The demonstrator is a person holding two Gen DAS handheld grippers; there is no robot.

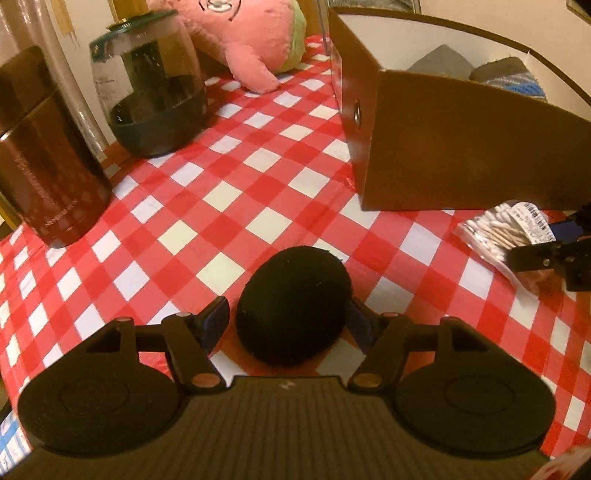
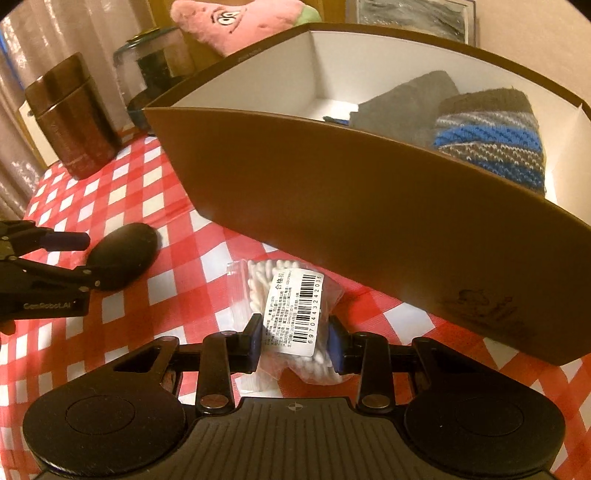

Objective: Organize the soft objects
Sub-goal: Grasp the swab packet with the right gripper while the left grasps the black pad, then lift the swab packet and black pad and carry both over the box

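right gripper (image 2: 293, 341) pinches the bag of cotton swabs (image 2: 291, 314) on the checkered cloth (image 1: 229, 192), ready to lift into the brown box (image 2: 332, 206). left gripper (image 1: 288, 321) spread wide around the black pad (image 1: 293, 308), not gripping yet.

A black soft pad (image 1: 293, 308) lies between the left gripper's (image 1: 288, 317) spread jaws.

1. Red-and-white checked tablecloth (image 1: 229, 206) covering the table.
2. Dark brown cylindrical canister (image 1: 44, 155), upright at the left edge.
3. Clear jar with green lid and dark base (image 1: 151, 88), upright, just beside the canister.
4. Framed picture (image 2: 413, 18) against the wall, behind the table.
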